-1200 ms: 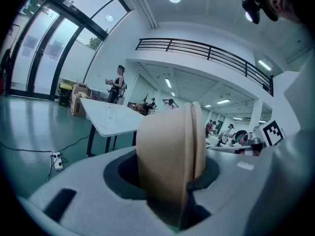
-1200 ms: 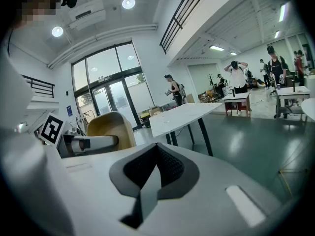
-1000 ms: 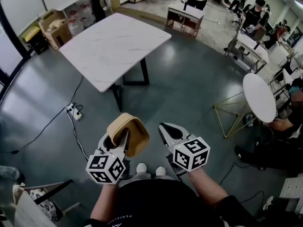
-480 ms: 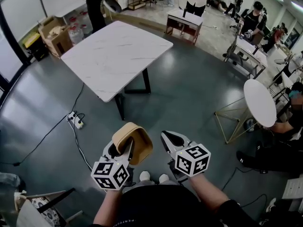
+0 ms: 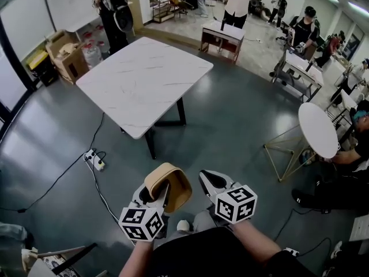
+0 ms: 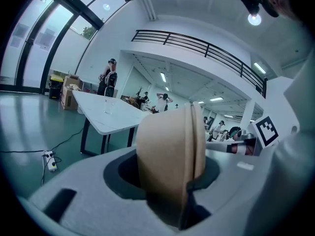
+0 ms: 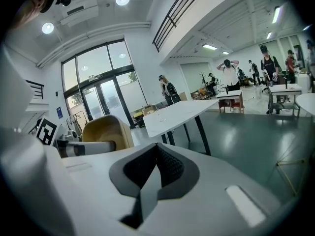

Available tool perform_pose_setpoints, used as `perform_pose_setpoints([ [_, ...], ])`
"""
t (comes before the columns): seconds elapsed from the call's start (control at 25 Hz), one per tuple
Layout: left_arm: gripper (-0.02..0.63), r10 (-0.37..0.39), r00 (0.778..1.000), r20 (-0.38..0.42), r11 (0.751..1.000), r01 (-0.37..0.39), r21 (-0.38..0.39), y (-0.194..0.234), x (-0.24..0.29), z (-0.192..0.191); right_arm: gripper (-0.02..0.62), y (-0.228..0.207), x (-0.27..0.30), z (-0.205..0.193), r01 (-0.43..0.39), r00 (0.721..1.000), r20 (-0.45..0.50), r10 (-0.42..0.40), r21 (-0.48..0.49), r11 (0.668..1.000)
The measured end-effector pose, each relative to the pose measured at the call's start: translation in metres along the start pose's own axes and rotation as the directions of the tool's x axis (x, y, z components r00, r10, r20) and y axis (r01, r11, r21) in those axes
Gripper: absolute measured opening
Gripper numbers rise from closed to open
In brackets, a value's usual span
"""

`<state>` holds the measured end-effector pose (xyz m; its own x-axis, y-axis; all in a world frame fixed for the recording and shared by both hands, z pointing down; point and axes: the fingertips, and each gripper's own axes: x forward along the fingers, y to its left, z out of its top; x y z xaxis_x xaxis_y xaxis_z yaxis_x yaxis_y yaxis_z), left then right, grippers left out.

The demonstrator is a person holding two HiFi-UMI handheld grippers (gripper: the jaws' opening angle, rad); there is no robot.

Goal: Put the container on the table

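In the head view, the left gripper (image 5: 154, 192) had its fingers part way open and pinched on one wall of the container (image 5: 170, 183). The right gripper (image 5: 206, 176) was just beside it, touching nothing. The container was a tan tub with round corners and a darker inside. It was up in the air over the grey floor (image 5: 230, 114), well apart from the white worktop (image 5: 144, 74). There was one container, and there were two grippers. In the left gripper view, the tan wall stood up between the two fingers, which were pressed on it from both sides. It filled the middle of the view, and the worktop lay far behind it on the left. In the right gripper view, the two fingers were closed on each other with nothing between them. The tan container showed on the left, and the one white worktop stood farther off behind it.
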<state>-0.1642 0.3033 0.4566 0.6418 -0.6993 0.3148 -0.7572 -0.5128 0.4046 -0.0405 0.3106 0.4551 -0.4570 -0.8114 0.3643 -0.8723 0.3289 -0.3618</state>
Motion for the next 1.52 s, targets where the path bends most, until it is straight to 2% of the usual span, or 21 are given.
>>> perform_pose_setpoints([
  [0.24,0.163,-0.003,1.000,0.006,1.000,0.003,-0.012,0.010,0.016,0.015,0.000,-0.011,0.012,0.009,0.023,1.000,-0.005,-0.023,0.015,1.000],
  [0.56,0.163,0.001,1.000,0.010,1.000,-0.001,-0.013,0.016,0.065,0.037,0.000,-0.046,0.043,0.033,0.013,1.000,-0.003,-0.013,0.019,1.000],
  [0.96,0.163,0.033,0.999,0.028,0.999,-0.033,-0.013,0.012,0.137,0.080,0.000,-0.099,0.079,0.094,-0.045,0.999,0.008,0.045,0.005,0.999],
  [1.28,0.163,0.076,0.997,0.028,0.997,-0.075,-0.016,0.011,0.186,0.095,0.000,-0.141,0.102,0.121,-0.087,0.996,-0.008,0.087,-0.014,0.996],
  [1.52,0.163,0.088,0.996,0.022,0.996,-0.088,-0.007,0.010,0.219,0.099,0.000,-0.168,0.119,0.126,-0.108,0.994,-0.026,0.107,-0.015,0.994],
])
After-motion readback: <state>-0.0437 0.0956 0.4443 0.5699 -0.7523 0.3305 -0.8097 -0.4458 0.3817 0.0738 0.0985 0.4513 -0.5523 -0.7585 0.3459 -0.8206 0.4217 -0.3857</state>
